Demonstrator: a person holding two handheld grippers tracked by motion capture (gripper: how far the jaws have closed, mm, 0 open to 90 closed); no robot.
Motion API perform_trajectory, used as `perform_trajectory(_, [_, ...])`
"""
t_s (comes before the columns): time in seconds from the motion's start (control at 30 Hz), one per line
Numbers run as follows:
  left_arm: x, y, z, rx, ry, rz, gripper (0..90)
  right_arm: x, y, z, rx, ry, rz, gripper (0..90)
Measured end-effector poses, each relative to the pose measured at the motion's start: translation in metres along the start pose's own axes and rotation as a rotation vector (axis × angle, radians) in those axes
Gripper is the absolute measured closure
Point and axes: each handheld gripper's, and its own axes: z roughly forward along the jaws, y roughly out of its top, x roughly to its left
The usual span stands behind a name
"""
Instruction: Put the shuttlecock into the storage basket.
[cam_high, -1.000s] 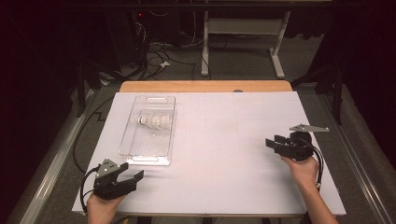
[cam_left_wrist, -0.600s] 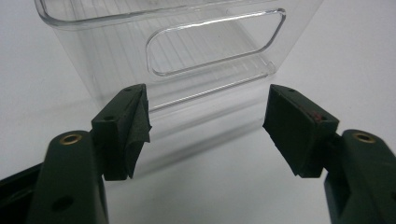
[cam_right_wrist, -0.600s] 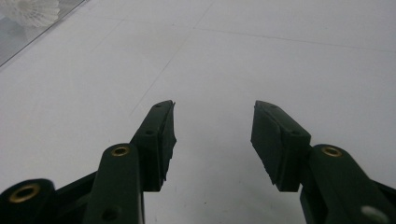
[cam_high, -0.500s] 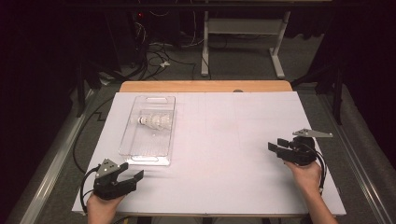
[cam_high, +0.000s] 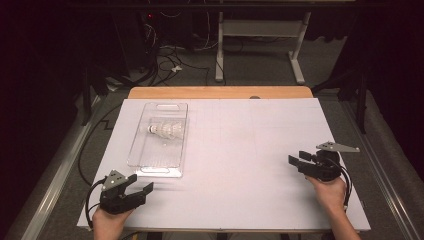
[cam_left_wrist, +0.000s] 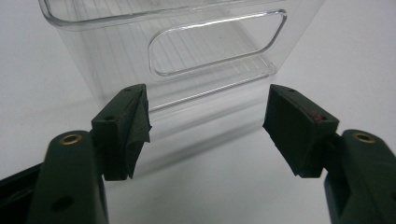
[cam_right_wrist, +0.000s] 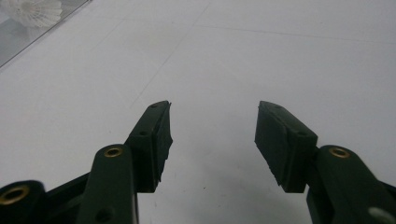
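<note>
Clear, glossy plastic in the bin (cam_high: 160, 150), ribbed along walls and floor, smooth at the moulded handle cut-out, bright with reflections. White feathery skirt and a pale rounded tip on the shuttlecock (cam_high: 165, 130), soft and matt. Matt white sheet over the worktop (cam_high: 240, 150), smooth, paper-like or laminate, hard to tell which, faintly creased in thin lines; bare light wood along its far edge. Matt black plastic on the left gripper (cam_left_wrist: 205, 126) and right gripper (cam_right_wrist: 212, 135), jaws faced with dull, slightly rough rubbery pads, small brass-coloured rivets at the joints. Flat grey plate, metal-looking, atop the right gripper in the high view.
</note>
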Motion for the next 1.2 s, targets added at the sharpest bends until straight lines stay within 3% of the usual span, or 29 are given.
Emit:
perform_trajectory(0.57, [0.0, 0.0, -0.001, -0.001, -0.002, -0.002, 32.1, 0.0, -0.014, -0.008, -0.051, -0.008, -0.014, 41.6])
perform_trajectory(1.2, [0.0, 0.0, -0.002, -0.004, 0.001, -0.005, 32.1, -0.006, -0.029, -0.016, -0.07, -0.019, -0.018, 39.3])
